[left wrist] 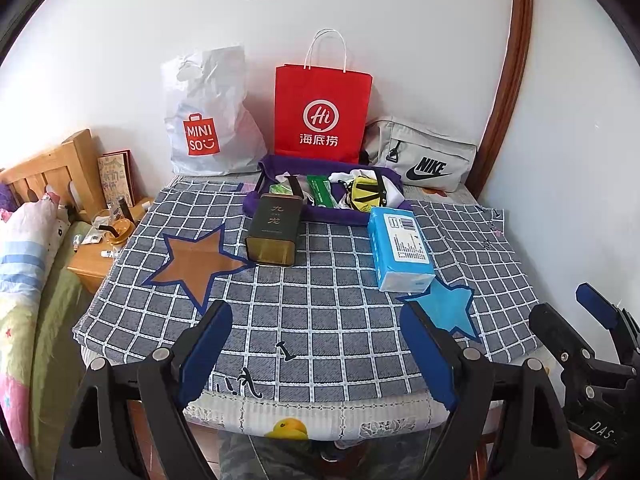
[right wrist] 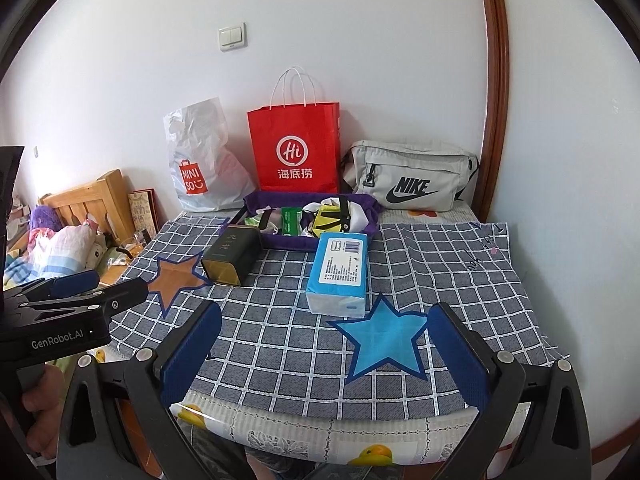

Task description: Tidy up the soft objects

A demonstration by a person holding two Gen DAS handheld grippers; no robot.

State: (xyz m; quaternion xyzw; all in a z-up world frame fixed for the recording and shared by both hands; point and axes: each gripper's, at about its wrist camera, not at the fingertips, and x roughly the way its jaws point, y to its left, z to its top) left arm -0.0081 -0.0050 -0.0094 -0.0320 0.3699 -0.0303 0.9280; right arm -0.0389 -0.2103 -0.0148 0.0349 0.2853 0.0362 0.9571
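Note:
A blue tissue pack (left wrist: 400, 248) (right wrist: 339, 268) lies on the checked cloth (left wrist: 320, 312) (right wrist: 280, 340), just behind a blue star patch (left wrist: 448, 308) (right wrist: 380, 340). A dark tin box (left wrist: 274, 229) (right wrist: 232, 255) lies beside a brown star patch (left wrist: 196, 260) (right wrist: 176, 276). Behind them an open purple bag (left wrist: 320, 216) (right wrist: 288, 242) holds soft items, among them a green packet (left wrist: 320, 192) and a yellow-black pouch (left wrist: 366, 194). My left gripper (left wrist: 320, 356) is open and empty over the cloth's near edge. My right gripper (right wrist: 326, 356) is open and empty, also near the front.
A Miniso plastic bag (left wrist: 204, 120) (right wrist: 200, 164), a red paper bag (left wrist: 322, 112) (right wrist: 296, 148) and a grey Nike bag (left wrist: 424, 156) (right wrist: 412, 178) stand against the wall. A bedside cabinet (left wrist: 96, 264) and a bed (left wrist: 24, 280) are at the left. A wooden door frame (left wrist: 508, 80) stands at the right.

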